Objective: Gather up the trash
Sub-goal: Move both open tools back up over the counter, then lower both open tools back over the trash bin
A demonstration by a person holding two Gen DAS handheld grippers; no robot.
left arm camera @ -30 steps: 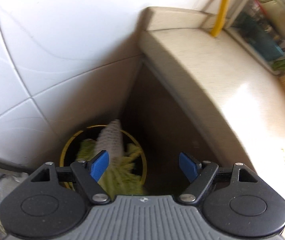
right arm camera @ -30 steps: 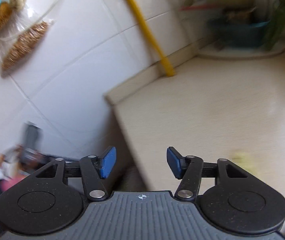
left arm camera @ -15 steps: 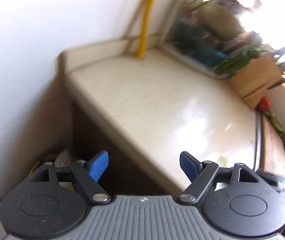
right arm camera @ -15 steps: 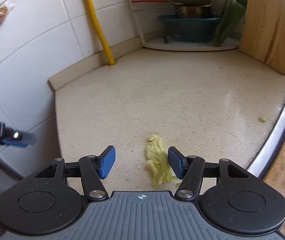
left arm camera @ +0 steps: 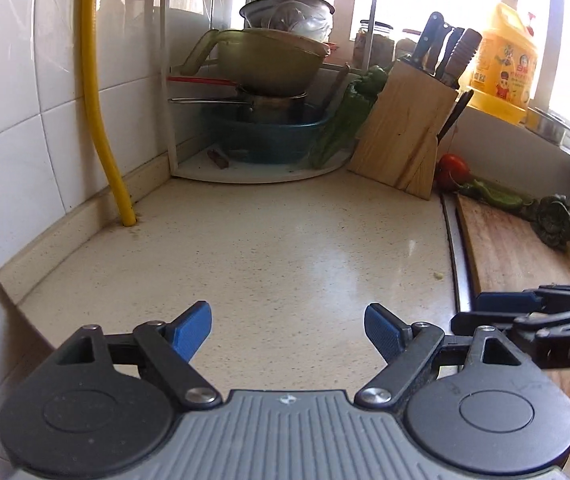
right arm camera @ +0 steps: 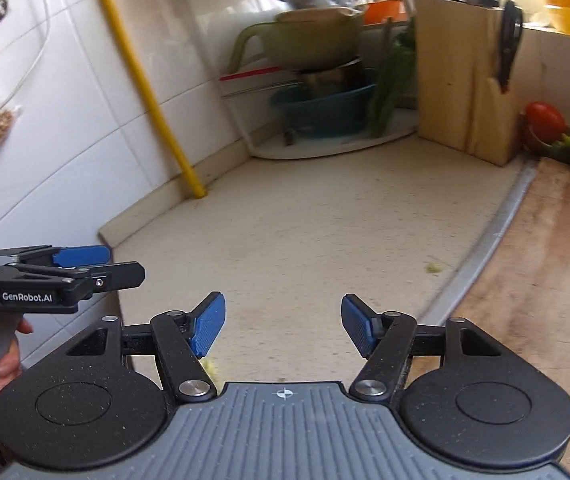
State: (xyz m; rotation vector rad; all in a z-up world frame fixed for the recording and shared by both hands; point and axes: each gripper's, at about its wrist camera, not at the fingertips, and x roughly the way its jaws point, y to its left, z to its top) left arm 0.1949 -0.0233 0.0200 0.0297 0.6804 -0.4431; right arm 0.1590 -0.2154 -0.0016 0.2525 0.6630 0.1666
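Trash scrap (right arm camera: 433,267) on countertop (right arm camera: 305,232), left gripper (left arm camera: 287,334) and right gripper (right arm camera: 283,328) both wide apart, empty

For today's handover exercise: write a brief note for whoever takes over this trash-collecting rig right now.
Left claw: open, empty; jaws have just been opening.
Right claw: open, empty; jaws just opened wider.
Trash: one small yellow-green scrap lies on the counter near the metal edge strip; another bit peeks out beside the right claw's left finger.
Done: cannot tell from these views.
Left: pick up both scraps, then bin them; the bin is out of view.
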